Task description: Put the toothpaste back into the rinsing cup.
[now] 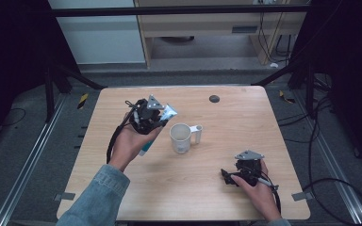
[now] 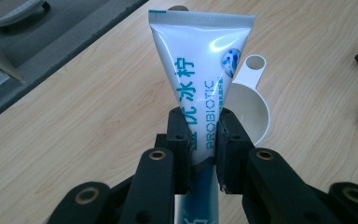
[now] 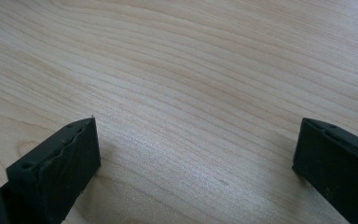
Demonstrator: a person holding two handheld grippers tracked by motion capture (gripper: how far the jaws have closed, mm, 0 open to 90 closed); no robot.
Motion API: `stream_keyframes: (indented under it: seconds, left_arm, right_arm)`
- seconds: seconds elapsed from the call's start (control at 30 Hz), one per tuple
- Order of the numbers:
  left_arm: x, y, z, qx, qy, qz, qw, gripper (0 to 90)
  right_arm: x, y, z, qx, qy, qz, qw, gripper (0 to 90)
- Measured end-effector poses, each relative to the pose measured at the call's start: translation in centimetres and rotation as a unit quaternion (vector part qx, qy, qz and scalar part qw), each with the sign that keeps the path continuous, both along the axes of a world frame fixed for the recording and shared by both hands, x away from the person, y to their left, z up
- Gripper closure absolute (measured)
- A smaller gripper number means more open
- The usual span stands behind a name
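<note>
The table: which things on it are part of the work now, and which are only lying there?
In the work:
- toothpaste tube, held in the left gripper
- white cup, just beyond the tube
- right gripper, open and low over the table

Lying about:
- small dark round spot near the far edge

Table: light wood top.
White cup near centre, handle pointing right. Small dark disc at far edge, right of centre.
</note>
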State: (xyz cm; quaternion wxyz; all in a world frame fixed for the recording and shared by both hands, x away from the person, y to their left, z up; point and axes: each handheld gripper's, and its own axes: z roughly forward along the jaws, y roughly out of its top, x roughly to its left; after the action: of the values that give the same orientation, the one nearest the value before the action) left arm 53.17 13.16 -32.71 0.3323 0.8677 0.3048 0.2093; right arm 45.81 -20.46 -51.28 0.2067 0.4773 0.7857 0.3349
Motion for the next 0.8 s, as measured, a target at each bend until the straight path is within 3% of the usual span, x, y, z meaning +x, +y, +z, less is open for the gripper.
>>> stream_keyframes:
  seconds: [0.27, 0.8]
  left_arm:
    - [0.2, -0.9, 0.1, -0.005, -0.003, -0.003, 1.0000, 77.3]
    - [0.2, -1.6, 1.8, -0.036, -0.027, 0.002, 0.9990, 77.4]
  right_arm:
    - [0.0, -0.1, 0.0, -0.001, 0.000, 0.004, 1.0000, 0.6]
    - [0.0, -0.1, 0.0, -0.001, 0.000, 0.004, 1.0000, 0.6]
